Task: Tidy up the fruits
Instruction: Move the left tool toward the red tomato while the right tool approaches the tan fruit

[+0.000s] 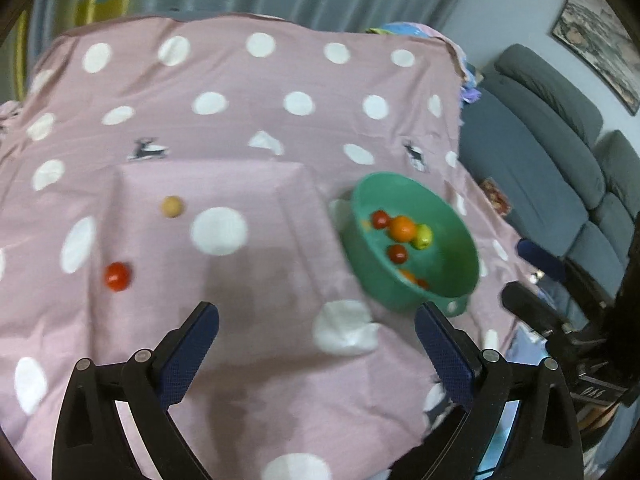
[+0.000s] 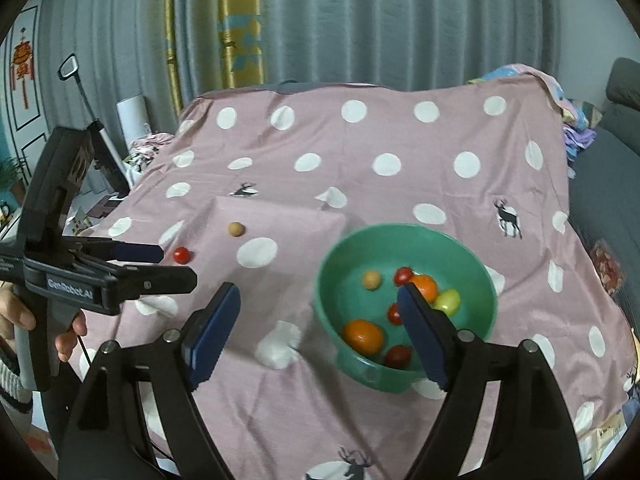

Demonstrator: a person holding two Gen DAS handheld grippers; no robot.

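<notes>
Both grippers, left [image 1: 316, 328] and right [image 2: 318, 312], spread and empty; bowl [image 2: 332, 276] holds most fruit, tomato [image 1: 117, 276] and tan ball [image 1: 172, 206] loose on cloth [image 1: 248, 80]: a nudge could roll either away.

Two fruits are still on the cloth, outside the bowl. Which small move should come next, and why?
Probably move the open left gripper toward the red tomato: it lies nearest that gripper, outside the green bowl, and nothing is between the jaws.
</notes>
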